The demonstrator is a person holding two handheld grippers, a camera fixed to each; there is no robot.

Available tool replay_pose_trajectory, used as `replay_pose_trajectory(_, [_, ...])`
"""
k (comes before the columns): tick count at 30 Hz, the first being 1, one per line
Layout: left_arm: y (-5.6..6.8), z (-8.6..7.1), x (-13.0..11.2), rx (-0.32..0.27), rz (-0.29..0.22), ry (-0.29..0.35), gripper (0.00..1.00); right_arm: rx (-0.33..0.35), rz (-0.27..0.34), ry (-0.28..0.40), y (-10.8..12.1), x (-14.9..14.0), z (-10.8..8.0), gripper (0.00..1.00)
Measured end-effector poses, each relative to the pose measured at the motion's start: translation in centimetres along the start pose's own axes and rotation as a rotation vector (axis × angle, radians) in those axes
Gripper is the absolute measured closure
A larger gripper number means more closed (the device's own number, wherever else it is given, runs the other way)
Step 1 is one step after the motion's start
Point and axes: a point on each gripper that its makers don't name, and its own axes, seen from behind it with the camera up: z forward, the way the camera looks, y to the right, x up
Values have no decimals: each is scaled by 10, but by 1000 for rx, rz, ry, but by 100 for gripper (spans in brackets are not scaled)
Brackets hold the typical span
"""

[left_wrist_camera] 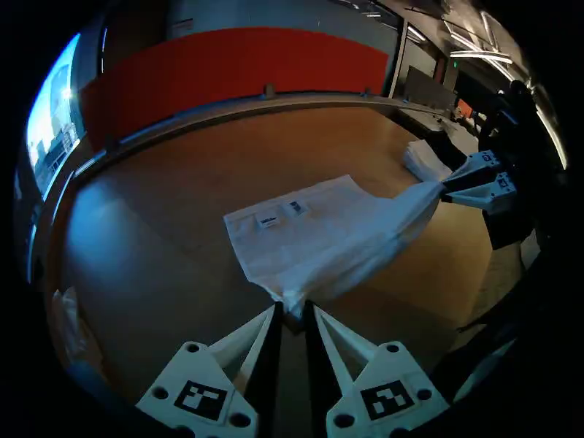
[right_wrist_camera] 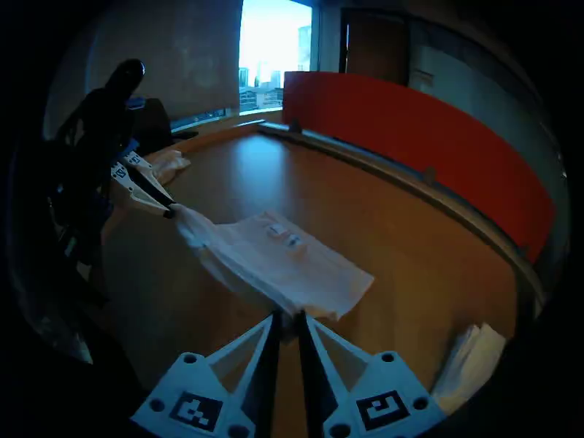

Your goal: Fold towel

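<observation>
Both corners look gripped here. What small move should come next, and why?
Probably carry both corners forward over the towel toward its far edge. The left gripper and right gripper each pinch a near corner, lifted, while the rest lies flat on the table.

I'm working over a wooden table (left_wrist_camera: 168, 241) edged by a long red partition (left_wrist_camera: 241, 69). A bright window (right_wrist_camera: 274, 55) shows city buildings beside it.
</observation>
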Motion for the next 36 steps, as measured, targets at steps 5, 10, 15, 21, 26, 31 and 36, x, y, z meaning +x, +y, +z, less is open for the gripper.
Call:
replay_pose_trajectory(5, [3,-7,2,-4,4,0,80,3,2,1,-1,4,-5,83])
replay_pose_trajectory(10, [5,-13,4,-5,3,2,80,5,-2,3,-1,7,-9,83])
replay_pose_trajectory(15, [8,-17,5,-9,-5,1,80,7,1,0,-1,7,-12,83])
replay_pose_trajectory(21, [9,-19,5,-12,-6,-1,80,12,0,-4,-2,6,-15,83])
replay_pose_trajectory(26, [9,-16,4,-10,-7,-6,80,15,0,-9,-3,4,-13,83])
replay_pose_trajectory(31, [7,-11,5,-7,-5,-9,79,19,2,-23,-1,-1,-6,83])
replay_pose_trajectory(36, [2,0,7,1,-9,-17,80,18,5,-38,4,-5,4,83])
